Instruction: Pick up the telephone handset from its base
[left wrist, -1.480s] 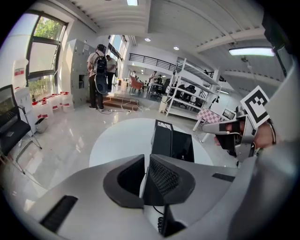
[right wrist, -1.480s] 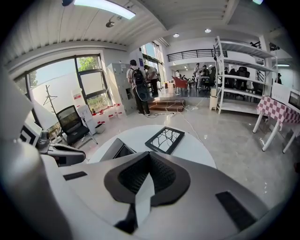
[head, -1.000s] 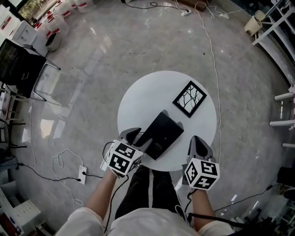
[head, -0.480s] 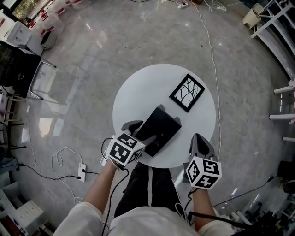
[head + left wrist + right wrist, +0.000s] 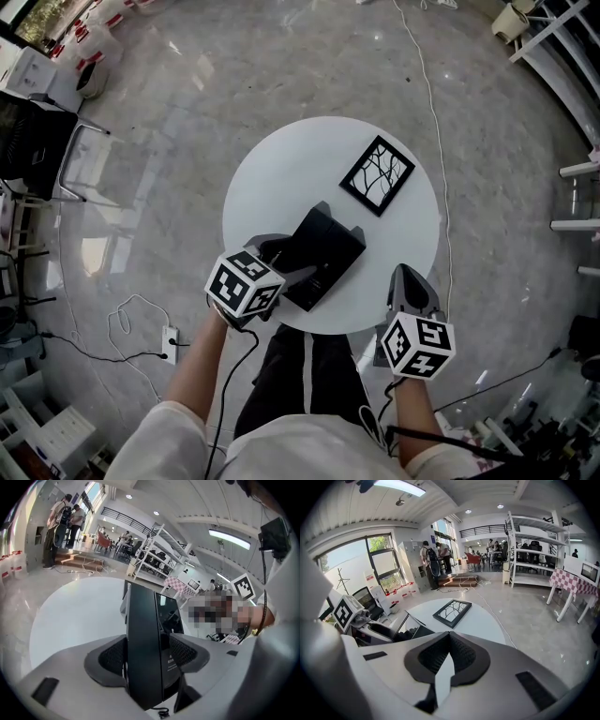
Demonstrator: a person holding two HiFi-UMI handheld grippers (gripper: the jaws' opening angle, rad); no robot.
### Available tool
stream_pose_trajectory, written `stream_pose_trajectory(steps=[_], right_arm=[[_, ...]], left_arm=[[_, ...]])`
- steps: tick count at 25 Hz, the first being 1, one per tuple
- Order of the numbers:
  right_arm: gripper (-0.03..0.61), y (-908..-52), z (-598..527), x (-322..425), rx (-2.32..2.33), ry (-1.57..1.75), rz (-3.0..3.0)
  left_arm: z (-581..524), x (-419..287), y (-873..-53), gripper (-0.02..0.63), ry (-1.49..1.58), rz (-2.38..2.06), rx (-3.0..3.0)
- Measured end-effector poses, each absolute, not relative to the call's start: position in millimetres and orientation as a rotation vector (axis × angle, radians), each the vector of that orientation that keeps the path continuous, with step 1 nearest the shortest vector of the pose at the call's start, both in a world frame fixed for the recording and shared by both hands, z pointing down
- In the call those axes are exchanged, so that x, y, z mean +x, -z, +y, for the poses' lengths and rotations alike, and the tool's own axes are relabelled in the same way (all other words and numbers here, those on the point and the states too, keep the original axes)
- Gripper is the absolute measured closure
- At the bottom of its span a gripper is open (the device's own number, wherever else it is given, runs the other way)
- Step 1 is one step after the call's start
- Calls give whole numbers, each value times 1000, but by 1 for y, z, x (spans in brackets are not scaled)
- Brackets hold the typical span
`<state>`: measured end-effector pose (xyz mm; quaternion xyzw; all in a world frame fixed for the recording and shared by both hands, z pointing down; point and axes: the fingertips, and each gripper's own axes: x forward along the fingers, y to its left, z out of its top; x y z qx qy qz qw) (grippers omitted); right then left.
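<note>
The floor [image 5: 281, 66] is polished grey stone that mirrors the daylight. A round white worktop [image 5: 281, 173] stands on it, with a white cable [image 5: 427, 84] trailing past and a power strip [image 5: 170, 339] lying near. A black chair [image 5: 37, 141] on a chrome frame sits at the left. Large windows [image 5: 361, 559] fill one wall, and a strip light [image 5: 401, 487] glows on the white ceiling. White metal shelving [image 5: 534, 550] lines the hall beside a table with a checked cloth [image 5: 576, 585]. People [image 5: 433, 559] stand by low steps.
</note>
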<state>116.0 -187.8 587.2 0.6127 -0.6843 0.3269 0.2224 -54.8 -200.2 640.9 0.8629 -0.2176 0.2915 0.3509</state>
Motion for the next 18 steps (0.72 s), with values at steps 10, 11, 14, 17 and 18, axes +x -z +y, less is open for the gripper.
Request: stream_pose_trajectory(steps=[10, 11, 14, 17, 18], right_arm=[[555, -589, -190, 109, 1664, -906, -1913], [555, -588, -190, 108, 1662, -905, -1915], [554, -588, -189, 108, 1659, -907, -1914], [554, -591, -187, 111, 1661, -914, -1909], [555, -592, -186, 110, 1661, -917, -1908]], left_arm=[[-200, -59, -636, 353, -842, -668, 2218], [-199, -61, -635, 361, -838, -674, 2214], [-199, -65, -632, 413, -814, -689, 2204], [-198, -67, -634, 416, -809, -703, 2200], [-197, -67, -634, 416, -809, -708, 2200]])
